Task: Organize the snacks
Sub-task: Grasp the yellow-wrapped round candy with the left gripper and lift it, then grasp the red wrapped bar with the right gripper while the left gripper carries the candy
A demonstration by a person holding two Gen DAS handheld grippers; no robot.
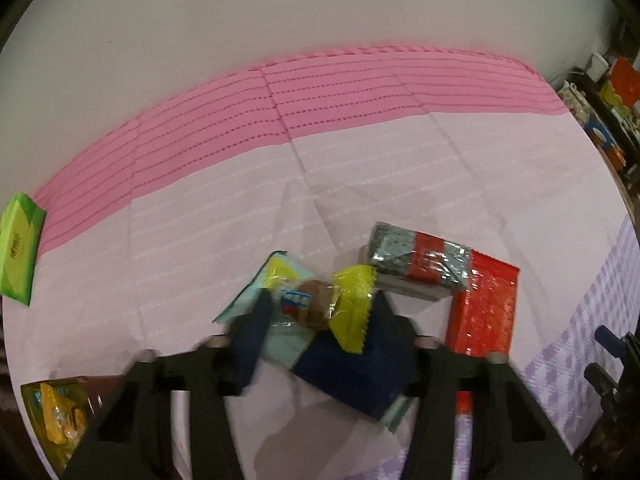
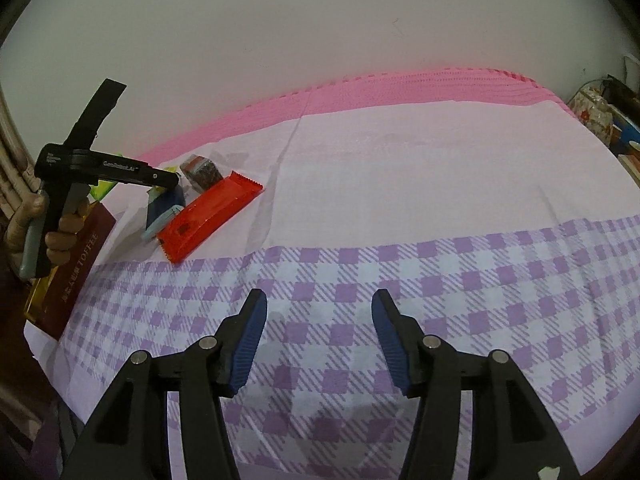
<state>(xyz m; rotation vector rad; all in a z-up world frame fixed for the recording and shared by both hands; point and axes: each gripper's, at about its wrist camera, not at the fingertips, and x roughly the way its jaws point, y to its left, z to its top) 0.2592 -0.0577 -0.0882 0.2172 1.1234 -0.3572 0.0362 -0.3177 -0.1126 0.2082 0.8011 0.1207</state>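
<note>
In the left wrist view my left gripper (image 1: 320, 312) is open over a pile of snacks, and a candy in a clear and yellow wrapper (image 1: 320, 300) lies between its blue fingers on a light blue and dark blue packet (image 1: 340, 364). A red packet (image 1: 484, 308) and a silver and red wrapped bar (image 1: 416, 260) lie to the right. A green packet (image 1: 18, 248) lies far left. In the right wrist view my right gripper (image 2: 318, 340) is open and empty above the checked cloth, and the left gripper (image 2: 108, 172), the red packet (image 2: 208, 216) and the silver bar (image 2: 202, 172) show at the left.
A maroon toffee box (image 2: 76, 268) with yellow-wrapped candies (image 1: 60, 416) stands at the table's left front edge. A pink, white and purple checked cloth (image 2: 400, 200) covers the table. A white wall stands behind. Cluttered shelves (image 1: 608, 92) are at the far right.
</note>
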